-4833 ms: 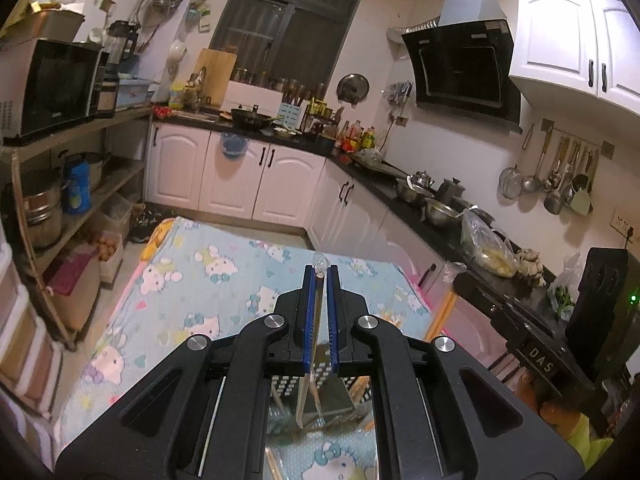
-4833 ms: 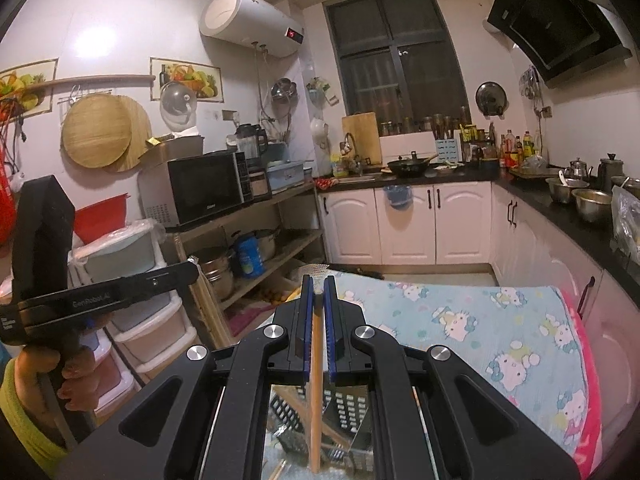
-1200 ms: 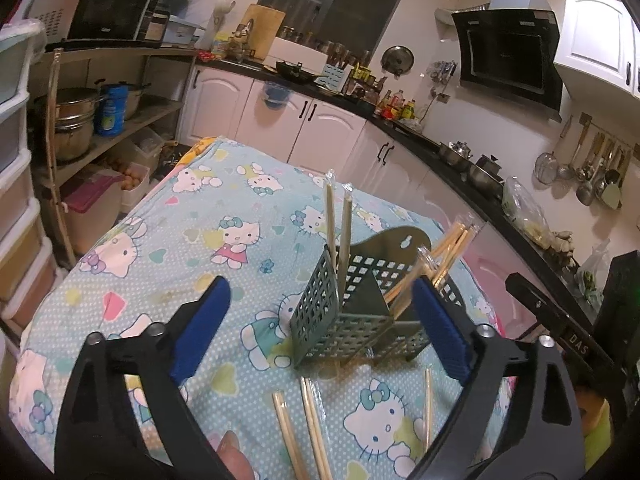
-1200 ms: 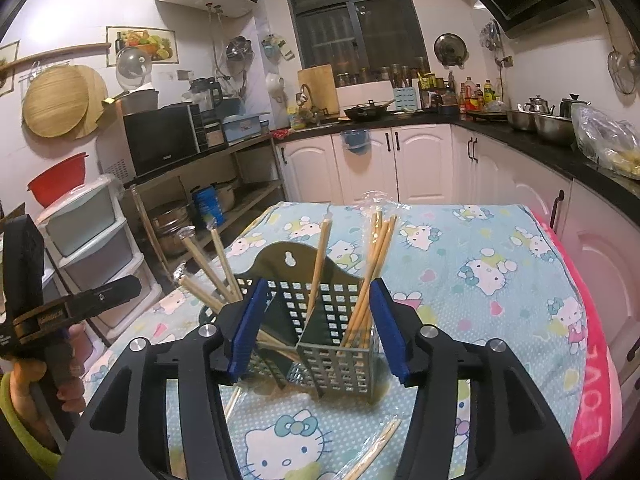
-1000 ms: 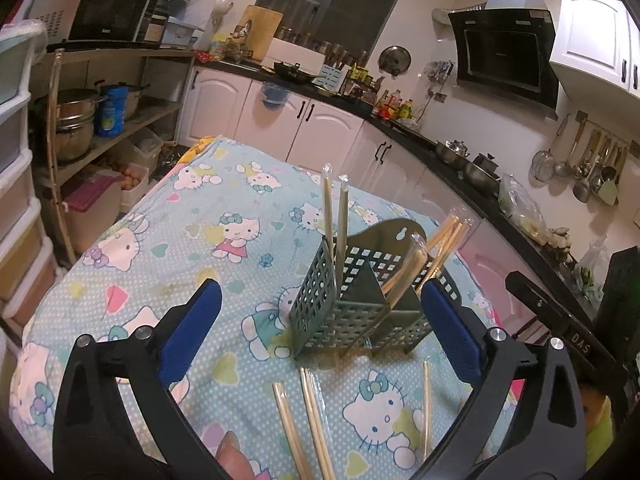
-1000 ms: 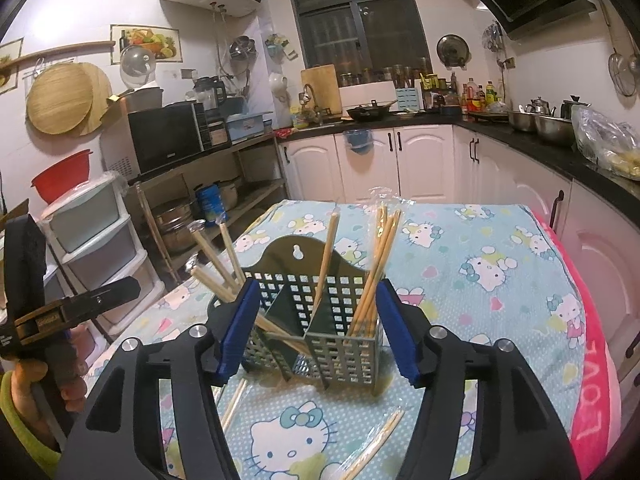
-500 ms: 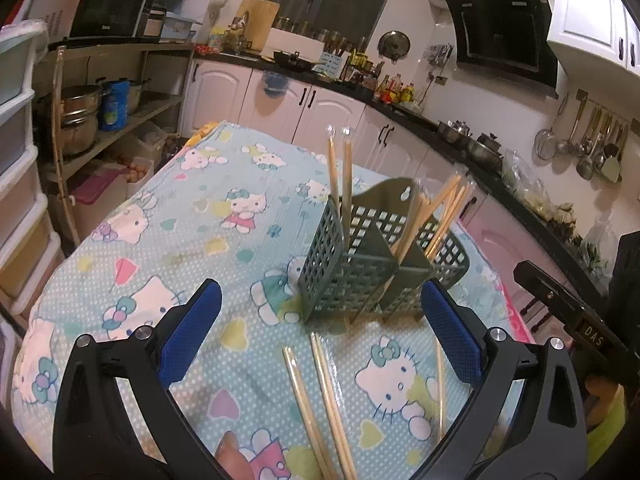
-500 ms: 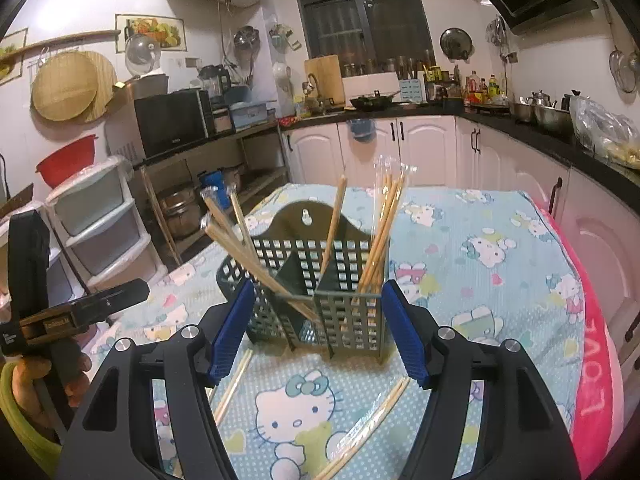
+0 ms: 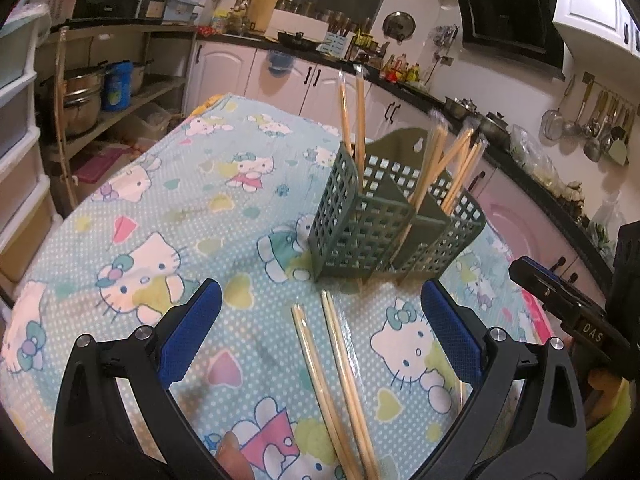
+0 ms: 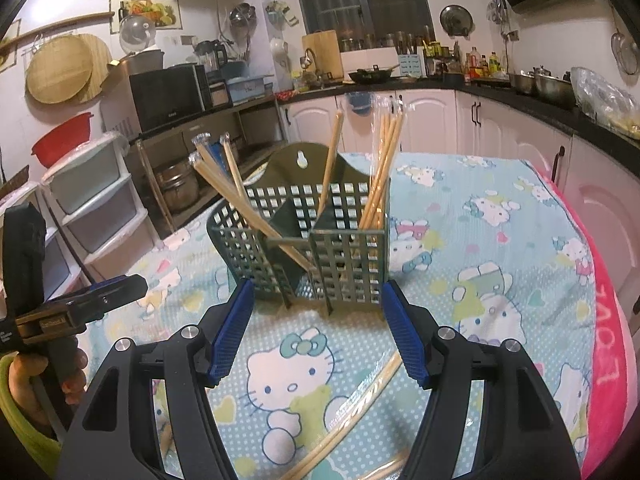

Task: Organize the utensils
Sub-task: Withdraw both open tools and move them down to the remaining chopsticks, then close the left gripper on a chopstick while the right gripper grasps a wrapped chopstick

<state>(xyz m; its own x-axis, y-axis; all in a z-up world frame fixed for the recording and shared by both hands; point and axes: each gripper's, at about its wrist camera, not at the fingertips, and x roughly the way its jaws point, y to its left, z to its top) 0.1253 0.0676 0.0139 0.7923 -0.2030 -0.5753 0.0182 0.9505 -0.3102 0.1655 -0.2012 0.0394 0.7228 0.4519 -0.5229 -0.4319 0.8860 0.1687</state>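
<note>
My left gripper (image 9: pixel 318 322) stands spread wide and empty, blue pads (image 9: pixel 191 332) apart over the cartoon-cat tablecloth (image 9: pixel 160 216). Between them lie loose chopsticks (image 9: pixel 340 376) (some in clear wrappers), flat on the cloth. My right gripper (image 10: pixel 316 330) is likewise released, grasping nothing; one wrapped pair (image 10: pixel 352 412) lies slantwise under it. Just beyond both sets of fingers stands the green slotted utensil holder (image 10: pixel 320 248), upright on the table. Sticks (image 10: pixel 380 168) lean in its compartments: a wrapped bundle at one end, a few tilted at the other, one in the middle. Behind: white cabinets (image 10: pixel 432 120), microwave (image 10: pixel 168 96), plastic drawers (image 10: pixel 92 204)
</note>
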